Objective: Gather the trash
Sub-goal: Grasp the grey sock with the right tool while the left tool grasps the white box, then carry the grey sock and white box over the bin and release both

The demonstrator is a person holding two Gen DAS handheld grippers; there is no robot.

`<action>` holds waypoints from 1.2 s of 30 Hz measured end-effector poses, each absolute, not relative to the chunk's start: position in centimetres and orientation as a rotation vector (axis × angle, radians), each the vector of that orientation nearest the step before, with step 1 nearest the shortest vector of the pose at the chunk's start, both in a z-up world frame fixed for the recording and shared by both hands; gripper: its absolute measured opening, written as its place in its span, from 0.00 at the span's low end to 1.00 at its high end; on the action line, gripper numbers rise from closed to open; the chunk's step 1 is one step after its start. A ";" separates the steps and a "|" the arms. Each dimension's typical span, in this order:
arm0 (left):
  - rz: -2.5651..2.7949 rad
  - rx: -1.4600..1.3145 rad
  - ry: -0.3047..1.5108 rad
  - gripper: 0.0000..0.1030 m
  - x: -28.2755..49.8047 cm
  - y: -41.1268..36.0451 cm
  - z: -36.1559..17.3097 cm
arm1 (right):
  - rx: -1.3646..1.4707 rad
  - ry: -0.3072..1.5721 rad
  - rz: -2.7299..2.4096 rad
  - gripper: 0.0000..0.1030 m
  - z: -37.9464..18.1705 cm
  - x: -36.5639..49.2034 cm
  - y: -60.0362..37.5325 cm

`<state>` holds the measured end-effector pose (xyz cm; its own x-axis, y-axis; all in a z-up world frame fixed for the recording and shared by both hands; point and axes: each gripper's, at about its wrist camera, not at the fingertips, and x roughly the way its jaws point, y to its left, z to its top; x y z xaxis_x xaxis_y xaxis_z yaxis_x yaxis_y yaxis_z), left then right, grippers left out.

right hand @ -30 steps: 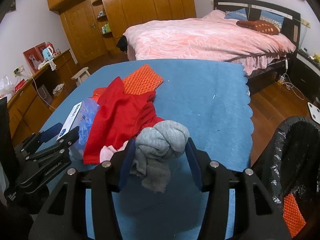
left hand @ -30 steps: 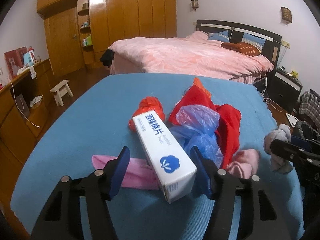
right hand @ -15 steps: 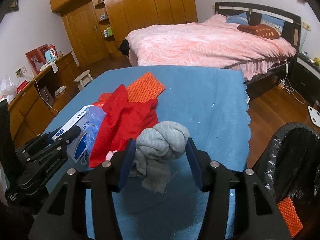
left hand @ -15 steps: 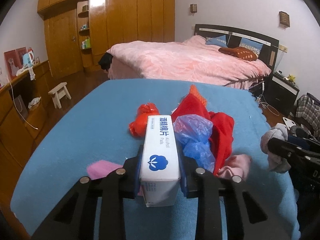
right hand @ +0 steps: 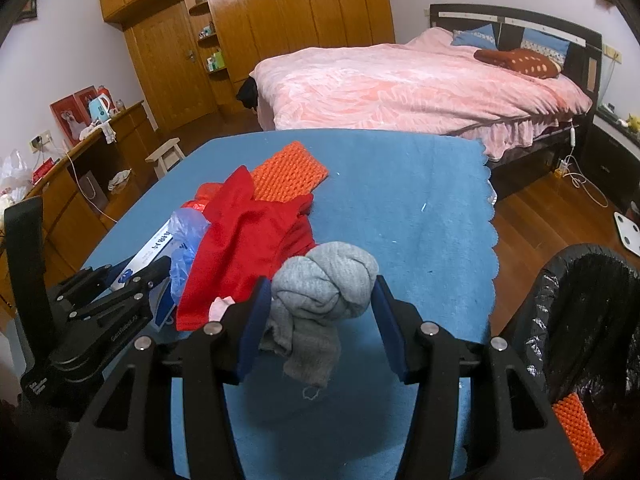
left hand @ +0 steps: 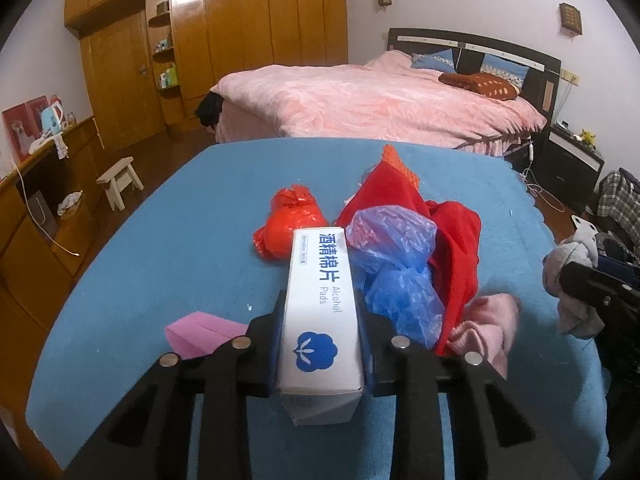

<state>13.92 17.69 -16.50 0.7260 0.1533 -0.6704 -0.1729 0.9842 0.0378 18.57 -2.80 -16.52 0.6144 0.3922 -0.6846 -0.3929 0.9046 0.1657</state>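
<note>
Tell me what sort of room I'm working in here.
A home bedroom, by the look of it: a made bed with a pink cover, a wooden wardrobe along the wall, and a nightstand beside the bed.

White alcohol-pads box clamped lengthwise; knotted grey sock held above blue cloth.

Blue-covered table — red bag, blue bag, red cloth, orange mat.

A: What is written on the white box?
B: Blue Chinese characters "酒精棉片", then "Alcohol Pads" in grey, over a blue cotton-flower logo.
A: Other text?
B: A small label on its far end, too small to read.
</note>
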 end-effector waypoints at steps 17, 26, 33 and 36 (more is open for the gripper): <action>0.126 -0.033 0.572 0.29 11.2 15.1 -9.8 | 0.024 0.689 0.452 0.49 -12.5 16.7 -4.5; 0.047 -0.004 0.527 0.29 10.9 11.0 -8.2 | 0.051 0.633 0.396 0.49 -10.2 15.0 -8.3; -0.041 0.007 0.529 0.29 10.7 7.4 -7.9 | 0.063 0.624 0.341 0.49 -9.6 13.8 -11.3; -0.080 0.007 0.529 0.29 10.8 5.9 -7.7 | 0.069 0.616 0.311 0.49 -9.4 13.1 -12.8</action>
<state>10.76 5.87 -7.71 0.8602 -0.0744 -0.5045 0.0778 0.9969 -0.0143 13.14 -12.76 -9.36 0.7711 0.3073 -0.5576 -0.2664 0.9512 0.1557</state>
